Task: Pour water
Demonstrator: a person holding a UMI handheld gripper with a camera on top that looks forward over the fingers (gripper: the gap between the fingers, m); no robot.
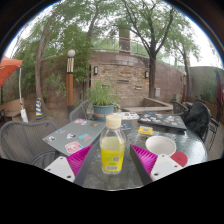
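Fingers (113,160) clenched on bottle (113,148), cap on. Bowl (160,146) near table (150,170) edge. Risk: poor alignment spills water.

Your gripper (112,160) carries magenta pads on white fingers (62,168). Between them you see a clear bottle (113,145) with a white cap, a yellow label and pale yellowish contents. The bowl (160,146) just beside it is white, and it rests on a red mat (179,158). The tabletop (105,135) is grey-green glass. A pale card (73,147) on it shows pink patches. Beyond, the wall (130,75) is brown stone, and an umbrella (7,70) glows orange-red.
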